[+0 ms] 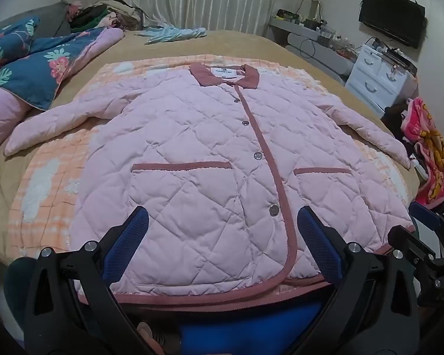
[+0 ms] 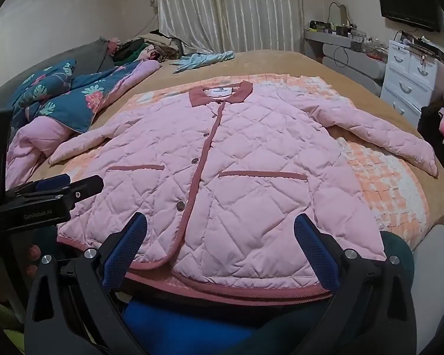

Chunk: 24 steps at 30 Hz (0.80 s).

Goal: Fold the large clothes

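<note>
A pink quilted jacket (image 1: 192, 153) (image 2: 236, 153) with dusty-rose trim lies flat and buttoned on the bed, collar away from me, both sleeves spread out to the sides. My left gripper (image 1: 222, 222) hovers open over the jacket's near hem, blue pads wide apart with nothing between them. My right gripper (image 2: 220, 227) also stands open above the hem, further to the right. The left gripper (image 2: 56, 189) shows at the left edge of the right wrist view; part of the right gripper (image 1: 414, 245) shows at the right edge of the left wrist view.
An orange checked blanket (image 1: 47, 183) lies under the jacket on a tan bedspread (image 2: 281, 62). A blue floral quilt (image 1: 29, 68) is bunched at the far left, a light blue garment (image 1: 174, 34) at the far end. White drawers (image 2: 411, 80) and a pink towel (image 1: 429, 153) stand right.
</note>
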Each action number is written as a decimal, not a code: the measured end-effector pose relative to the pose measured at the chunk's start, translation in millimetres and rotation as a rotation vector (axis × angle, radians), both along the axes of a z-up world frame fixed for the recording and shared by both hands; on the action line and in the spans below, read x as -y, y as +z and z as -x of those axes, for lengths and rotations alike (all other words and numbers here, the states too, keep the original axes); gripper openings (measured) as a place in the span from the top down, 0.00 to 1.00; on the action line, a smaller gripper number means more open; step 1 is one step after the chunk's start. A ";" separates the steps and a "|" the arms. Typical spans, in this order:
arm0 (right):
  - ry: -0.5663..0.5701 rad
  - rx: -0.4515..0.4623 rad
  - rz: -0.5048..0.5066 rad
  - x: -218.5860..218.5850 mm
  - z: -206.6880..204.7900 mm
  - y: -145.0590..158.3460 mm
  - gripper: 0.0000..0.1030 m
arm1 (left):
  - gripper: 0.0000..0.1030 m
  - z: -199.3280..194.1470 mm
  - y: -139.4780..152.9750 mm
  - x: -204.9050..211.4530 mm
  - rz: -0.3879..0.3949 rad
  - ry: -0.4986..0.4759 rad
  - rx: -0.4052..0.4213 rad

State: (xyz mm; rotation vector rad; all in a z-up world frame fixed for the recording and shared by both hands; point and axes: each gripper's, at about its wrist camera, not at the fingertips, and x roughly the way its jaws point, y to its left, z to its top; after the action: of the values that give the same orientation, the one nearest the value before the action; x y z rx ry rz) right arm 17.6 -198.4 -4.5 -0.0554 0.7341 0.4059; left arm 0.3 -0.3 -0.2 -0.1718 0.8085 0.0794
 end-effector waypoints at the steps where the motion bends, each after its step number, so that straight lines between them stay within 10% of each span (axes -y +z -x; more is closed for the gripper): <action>1: -0.001 -0.001 -0.001 0.1 0.2 -0.2 0.04 | 0.09 0.0 0.1 0.1 -0.001 -0.001 0.001; 24: -0.011 -0.002 -0.011 1.1 1.5 8.9 0.04 | 0.09 -0.3 5.6 2.1 -0.002 -0.014 0.013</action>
State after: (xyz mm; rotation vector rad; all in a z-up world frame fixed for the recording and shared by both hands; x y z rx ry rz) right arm 16.2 -199.6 4.4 -0.0406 0.7342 0.3997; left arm 0.6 -2.4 5.4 -0.1649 0.7963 0.0656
